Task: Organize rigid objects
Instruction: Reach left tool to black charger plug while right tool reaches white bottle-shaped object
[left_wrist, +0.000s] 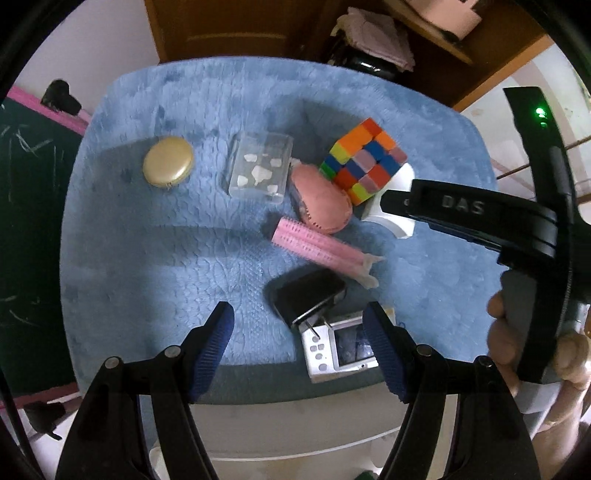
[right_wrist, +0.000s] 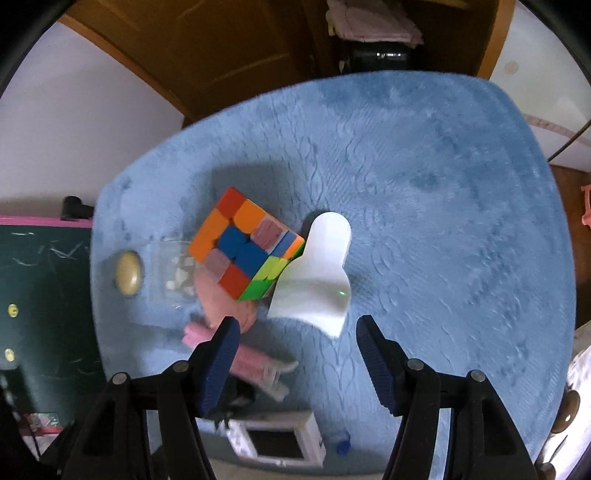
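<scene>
Cube and the white scoop-shaped piece sit mid-frame in my right wrist view, touching at the cube's right corner, on the blue fuzzy mat. Everything else crowds the left and lower left there: a gold round tin far left, a clear plastic box beside it, a pink pouch tucked under the cube's lower edge, a pink hair roller below that, and a white gadget with a screen at the bottom edge.

My right tongs are spread wide and hold nothing; they hang just short of the white piece, whose near end lies between the tips. My left tongs are also spread and hold nothing, low in the left wrist view, with a black charger and the white gadget between the blue pads.

I judge the sorting barely begun (the pile is still jumbled, nothing lined up), and the step in hand is the reach for the white piece. Next I need to drop lower, square the tips across its narrower part and close without nudging the cube that leans on it. The wide bare stretch of mat on the right of the frame looks like the place to set it.
</scene>
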